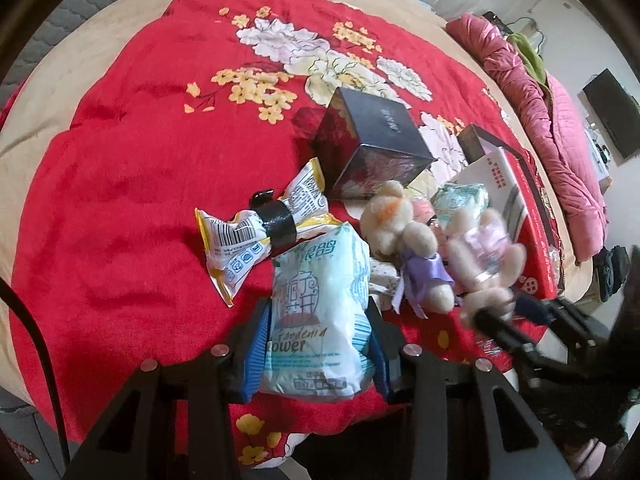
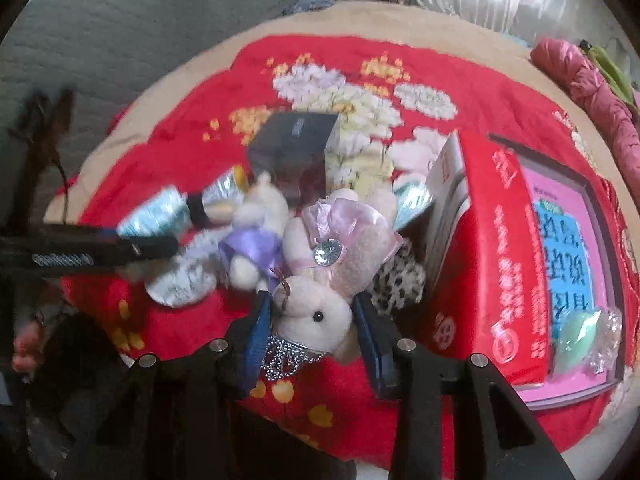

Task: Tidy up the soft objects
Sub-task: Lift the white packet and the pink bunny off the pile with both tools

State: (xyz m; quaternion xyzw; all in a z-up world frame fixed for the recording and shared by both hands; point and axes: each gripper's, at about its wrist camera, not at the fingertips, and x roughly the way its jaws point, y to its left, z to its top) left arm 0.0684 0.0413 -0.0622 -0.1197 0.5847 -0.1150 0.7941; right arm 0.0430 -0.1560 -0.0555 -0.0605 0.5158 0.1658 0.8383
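Cream plush rabbit [image 2: 320, 280] wears pink ribbon, gem and silver crown.

Soft cloth and shiny wrappers on a plush red blanket [image 1: 120, 200].

The blanket looks velvety and matt. The tissue pack [image 1: 320, 312] is crinkled, glossy plastic film, as is the snack bag [image 1: 256, 232]. The pink-dressed plush bunny [image 2: 320, 304] is fuzzy cloth with sheer ribbon and a faceted gem; the purple-bowed teddy [image 1: 404, 240] wears satin. The dark box [image 1: 372, 152] is mirror-glossy, the red carton [image 2: 504, 264] smooth card.
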